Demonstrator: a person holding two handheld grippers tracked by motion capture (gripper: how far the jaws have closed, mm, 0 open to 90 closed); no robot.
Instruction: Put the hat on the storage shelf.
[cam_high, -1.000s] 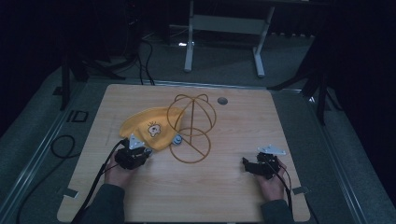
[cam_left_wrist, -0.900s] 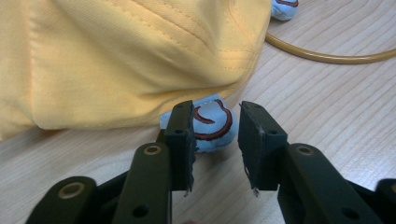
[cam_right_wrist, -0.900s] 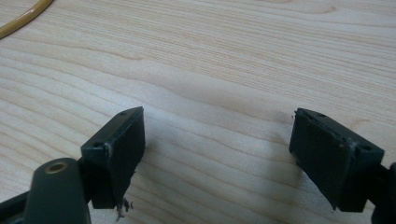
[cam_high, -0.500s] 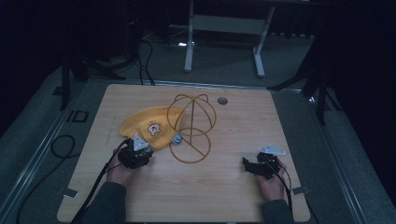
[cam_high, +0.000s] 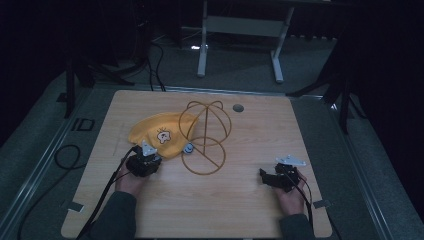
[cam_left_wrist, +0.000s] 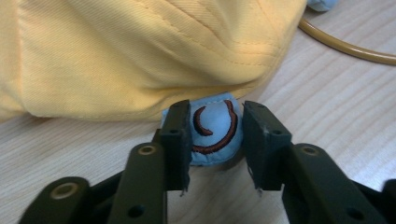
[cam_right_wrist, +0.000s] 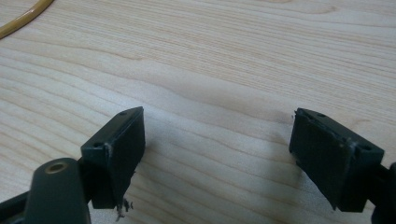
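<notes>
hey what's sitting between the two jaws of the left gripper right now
A small blue fabric tab with brown stitched curves, poking out from under the yellow hat, sits between the jaws of the left gripper; the left gripper view shows it.

A light wooden table (cam_high: 200, 210) carries a yellow cap (cam_high: 155, 135) with a small cartoon patch, lying just left of a brass-coloured wire frame (cam_high: 205, 135) near the centre. A small round grey disc (cam_high: 238, 107) sits beyond the frame, toward the far edge.
</notes>
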